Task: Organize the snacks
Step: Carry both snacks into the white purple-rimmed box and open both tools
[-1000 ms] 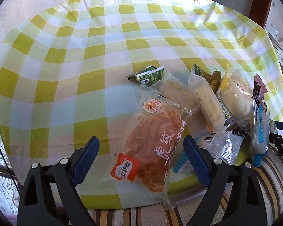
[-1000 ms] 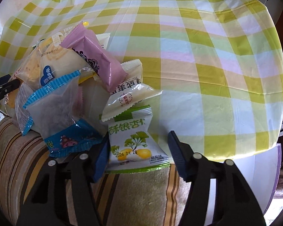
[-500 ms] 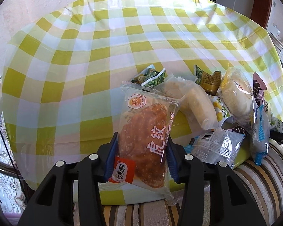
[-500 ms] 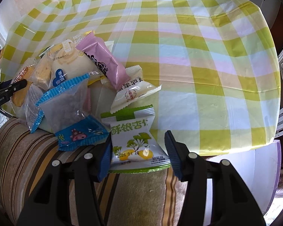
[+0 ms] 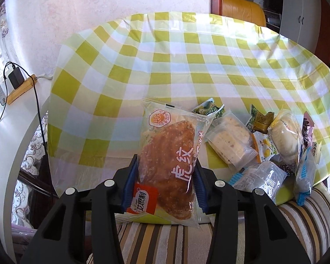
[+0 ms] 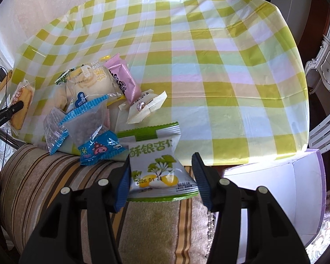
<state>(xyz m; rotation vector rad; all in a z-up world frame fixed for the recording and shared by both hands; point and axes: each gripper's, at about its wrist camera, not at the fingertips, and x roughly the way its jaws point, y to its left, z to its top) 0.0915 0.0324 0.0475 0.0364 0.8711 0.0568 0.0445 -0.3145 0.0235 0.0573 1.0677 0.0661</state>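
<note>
Both hand-held grippers pinched snack packets.
Left hand-held gripper clamped bread packet, long axis pointing forward; right hand-held gripper clamped ginkgo packet.

The clear bread packet with a browned bun carries large white characters "虎纹", an orange round badge reading "40" at its far end, and a red corner label with white characters at its near end. The white-and-green snack pouch reads "酥银杏" in green, with "2026 01 2" printed below, the last digit cut off.
</note>
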